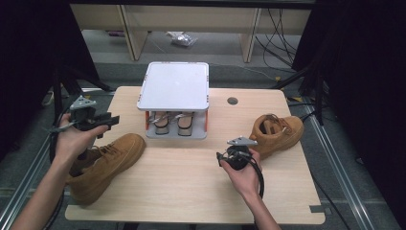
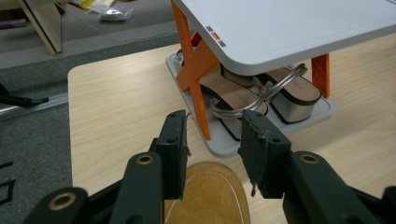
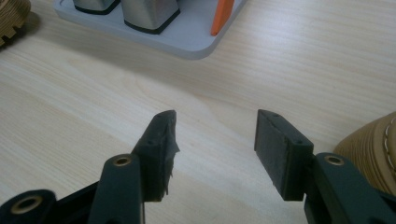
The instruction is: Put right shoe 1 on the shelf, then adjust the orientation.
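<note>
Hands are hovering over the table (image 1: 191,182): the left gripper (image 2: 212,140), jaws parted and gripping nothing, is hanging above the toe of the left boot (image 1: 103,165); the right gripper (image 3: 215,140), also released, is pointing at bare wood beside the right boot (image 1: 277,132).

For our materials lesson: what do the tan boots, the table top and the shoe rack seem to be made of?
Tan boots: probably suede or nubuck leather, matte, with pale stitching.
Table top: wood-look laminate, smooth, with a printed light grain.
Shoe rack: likely plastic, with smooth grey shelves and orange struts.
</note>
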The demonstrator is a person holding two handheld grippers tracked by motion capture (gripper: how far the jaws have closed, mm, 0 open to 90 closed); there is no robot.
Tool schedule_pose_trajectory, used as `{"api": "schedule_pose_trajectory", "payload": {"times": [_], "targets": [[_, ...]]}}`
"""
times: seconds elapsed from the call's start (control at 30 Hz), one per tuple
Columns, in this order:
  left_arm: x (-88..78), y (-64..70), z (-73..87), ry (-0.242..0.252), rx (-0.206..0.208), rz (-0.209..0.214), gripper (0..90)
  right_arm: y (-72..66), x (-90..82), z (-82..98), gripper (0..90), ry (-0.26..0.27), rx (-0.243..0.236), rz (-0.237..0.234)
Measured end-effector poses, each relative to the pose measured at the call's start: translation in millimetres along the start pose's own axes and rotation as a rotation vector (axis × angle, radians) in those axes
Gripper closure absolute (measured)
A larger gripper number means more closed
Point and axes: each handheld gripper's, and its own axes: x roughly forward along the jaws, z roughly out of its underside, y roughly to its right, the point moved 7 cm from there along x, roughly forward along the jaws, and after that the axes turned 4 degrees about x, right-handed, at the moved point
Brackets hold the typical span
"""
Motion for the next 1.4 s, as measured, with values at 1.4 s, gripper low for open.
{"api": "schedule_pose_trajectory", "payload": {"times": [1.4], "targets": [[-65.1, -23.3, 71.4, -0.011, -0.105, -0.036, 58.2, 3.9, -8.8, 14.4, 46.8, 0.01, 0.03, -0.007]]}}
